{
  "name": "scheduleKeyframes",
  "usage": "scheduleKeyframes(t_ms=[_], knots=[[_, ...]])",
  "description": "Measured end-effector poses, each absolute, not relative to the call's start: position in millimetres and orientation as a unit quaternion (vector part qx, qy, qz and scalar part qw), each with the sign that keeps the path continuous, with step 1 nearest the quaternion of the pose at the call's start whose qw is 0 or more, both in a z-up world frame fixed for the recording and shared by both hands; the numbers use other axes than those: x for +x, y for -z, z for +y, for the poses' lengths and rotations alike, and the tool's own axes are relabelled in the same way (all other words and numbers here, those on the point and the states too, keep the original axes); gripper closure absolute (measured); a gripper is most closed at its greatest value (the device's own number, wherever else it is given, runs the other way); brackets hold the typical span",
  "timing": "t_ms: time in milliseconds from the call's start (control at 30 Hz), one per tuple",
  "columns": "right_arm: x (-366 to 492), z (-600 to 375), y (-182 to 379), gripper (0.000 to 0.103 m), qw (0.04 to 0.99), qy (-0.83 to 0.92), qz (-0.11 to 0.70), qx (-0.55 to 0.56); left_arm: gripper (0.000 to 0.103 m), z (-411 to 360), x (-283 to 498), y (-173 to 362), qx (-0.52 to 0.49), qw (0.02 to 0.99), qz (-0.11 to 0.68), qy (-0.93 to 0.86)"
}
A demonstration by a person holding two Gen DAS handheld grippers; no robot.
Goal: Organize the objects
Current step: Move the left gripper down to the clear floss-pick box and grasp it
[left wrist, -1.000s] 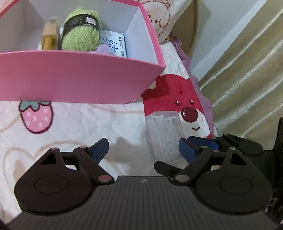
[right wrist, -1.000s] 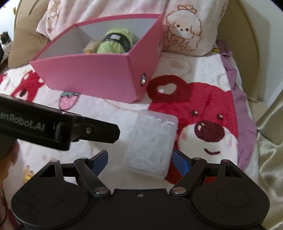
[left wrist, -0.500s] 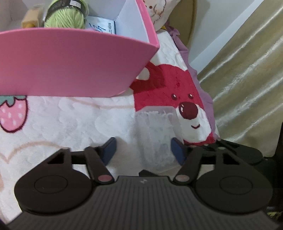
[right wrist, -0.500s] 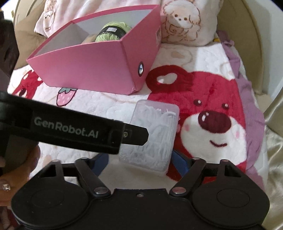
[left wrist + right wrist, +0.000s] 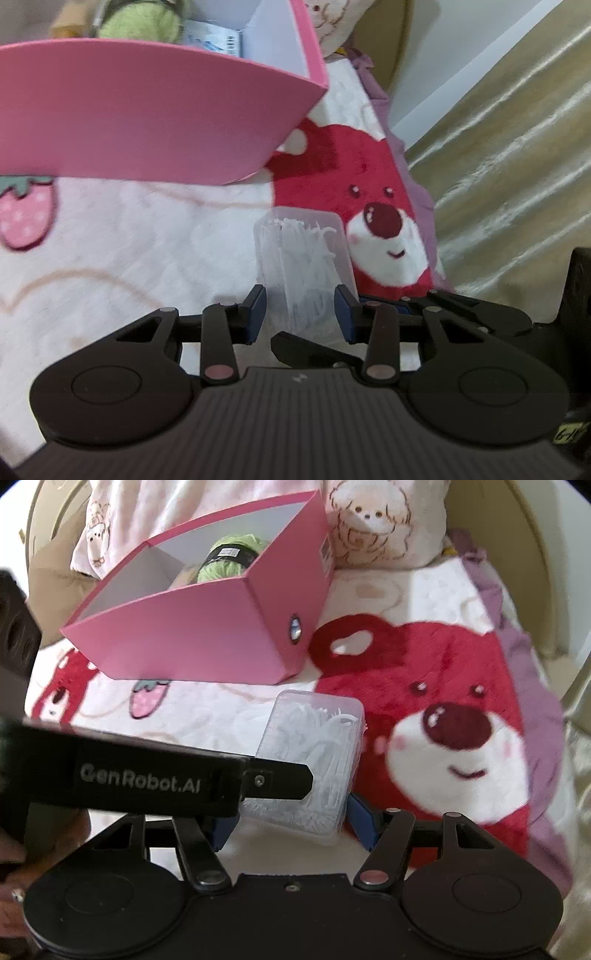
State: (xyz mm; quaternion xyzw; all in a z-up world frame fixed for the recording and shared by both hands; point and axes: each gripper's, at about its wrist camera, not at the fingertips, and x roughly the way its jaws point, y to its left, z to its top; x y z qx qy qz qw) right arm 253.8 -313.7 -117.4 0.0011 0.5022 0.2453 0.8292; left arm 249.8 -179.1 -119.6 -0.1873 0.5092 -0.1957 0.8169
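The pink box [image 5: 155, 110] stands far left on the bed blanket [image 5: 110, 258]. The clear case [image 5: 303, 258] lies just ahead, long axis near-to-far. The left tongs [image 5: 300, 314] straddle its near end, half spread, not visibly pinching. The right tongs [image 5: 291, 825], spread wider, flank that end too.

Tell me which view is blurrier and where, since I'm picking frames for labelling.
Left wrist: yarn and pink box rim smeared, clear case fairly crisp. Right wrist: sharper overall, slight softness on the blanket; fisheye bends both.
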Motion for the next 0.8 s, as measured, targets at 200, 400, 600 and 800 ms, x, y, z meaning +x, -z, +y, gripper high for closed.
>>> scheduleKeyframes(t_ms=[200, 400, 600, 800], knots=[[236, -269, 124, 0.035, 0.815, -0.236, 0.528, -0.026, 0.064, -154, 234, 121, -0.177, 0.804, 0.545, 0.16], [230, -258, 121, 0.036, 0.823, -0.234, 0.517, -0.006, 0.061, -124, 228, 127, -0.221, 0.795, 0.544, 0.155], [228, -239, 129, 0.037, 0.834, -0.21, 0.508, -0.049, 0.059, -120, 233, 137, -0.216, 0.798, 0.537, 0.17], [226, -248, 127, 0.038, 0.838, -0.203, 0.506, -0.024, 0.061, -117, 229, 136, -0.214, 0.807, 0.521, 0.176]])
